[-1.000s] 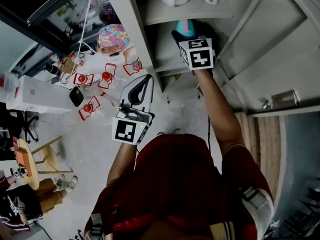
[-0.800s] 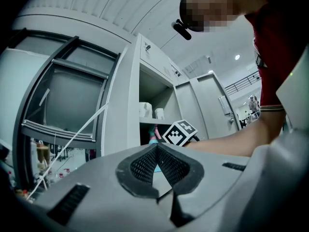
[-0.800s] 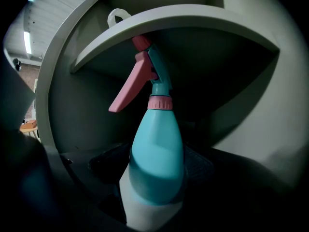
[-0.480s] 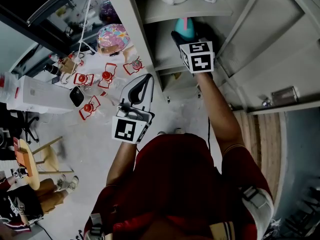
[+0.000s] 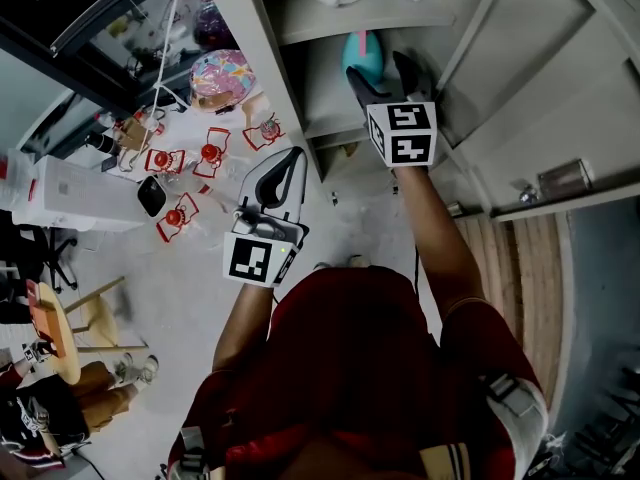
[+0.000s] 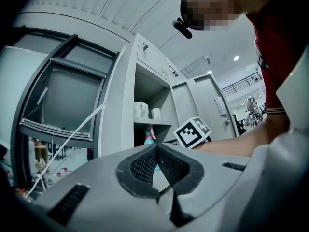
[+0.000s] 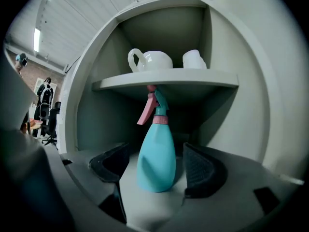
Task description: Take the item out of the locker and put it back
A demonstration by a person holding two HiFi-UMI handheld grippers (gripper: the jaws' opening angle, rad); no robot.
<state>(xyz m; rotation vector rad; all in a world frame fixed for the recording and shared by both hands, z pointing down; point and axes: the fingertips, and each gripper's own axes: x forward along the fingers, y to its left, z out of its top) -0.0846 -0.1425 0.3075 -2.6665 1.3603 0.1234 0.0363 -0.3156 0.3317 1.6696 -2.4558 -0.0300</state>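
Note:
A teal spray bottle (image 7: 157, 153) with a pink trigger stands upright on the lower shelf of the grey locker (image 5: 300, 88). In the head view the bottle (image 5: 362, 56) shows just ahead of my right gripper (image 5: 380, 70). That gripper (image 7: 155, 167) is open, with one dark pad on each side of the bottle and a gap on both sides. My left gripper (image 5: 293, 158) hangs outside the locker, lower left of it, with nothing in it. Its jaws (image 6: 157, 151) are shut tip to tip.
A white pitcher (image 7: 149, 59) and a white cup (image 7: 194, 59) stand on the shelf (image 7: 164, 81) above the bottle. The locker door (image 5: 530, 78) stands open at the right. On the floor to the left lie several small red items (image 5: 190, 158) and a colourful round object (image 5: 222, 73).
My right gripper has drawn back a little from the locker, so more of the bottle shows ahead of it. The left gripper has stayed in place.

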